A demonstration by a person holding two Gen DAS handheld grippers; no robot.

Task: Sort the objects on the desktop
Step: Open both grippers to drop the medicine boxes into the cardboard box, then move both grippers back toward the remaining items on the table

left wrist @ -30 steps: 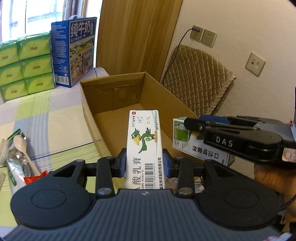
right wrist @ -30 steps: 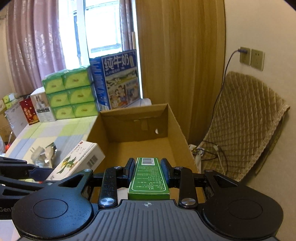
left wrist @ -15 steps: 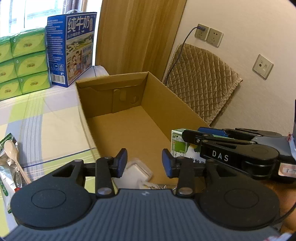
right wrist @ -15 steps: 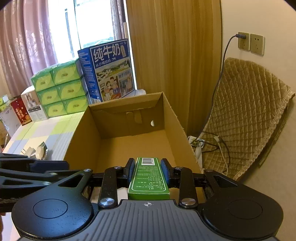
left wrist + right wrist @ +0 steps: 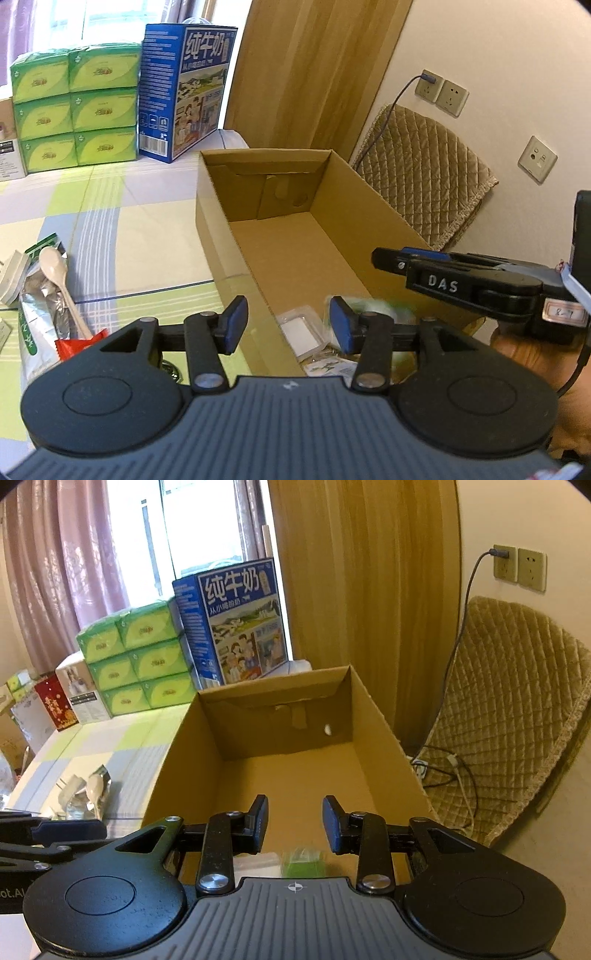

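At the far left of my left wrist view, a foil packet (image 5: 35, 314) lies on the checked tablecloth (image 5: 129, 229) with a pale plastic spoon (image 5: 59, 273) resting on it and a red wrapper (image 5: 75, 341) at its lower end. Behind them stand the stacked green tissue packs (image 5: 75, 107) and the blue milk carton (image 5: 184, 85).

My left gripper (image 5: 284, 323) has its blue-padded fingers spread apart with nothing between them; it hangs over the near left wall of the open cardboard box (image 5: 221, 236). Through the gap I see a clear plastic packet (image 5: 299, 330) on the box floor, and beside it, behind the right finger, a blurred green and white box (image 5: 373, 308), too smeared to read.

Further right, my right gripper (image 5: 391, 258) reaches in over the box's right wall, the hand (image 5: 517, 345) beneath it.

In the right wrist view, that right gripper (image 5: 294, 823) is also spread wide and holds nothing. Just under it, at the near end of the cardboard box (image 5: 373, 716), sits the blurred green box (image 5: 303, 864) next to something pale. The rest of the box floor is bare cardboard. A quilted chair (image 5: 517, 709) stands to the right.
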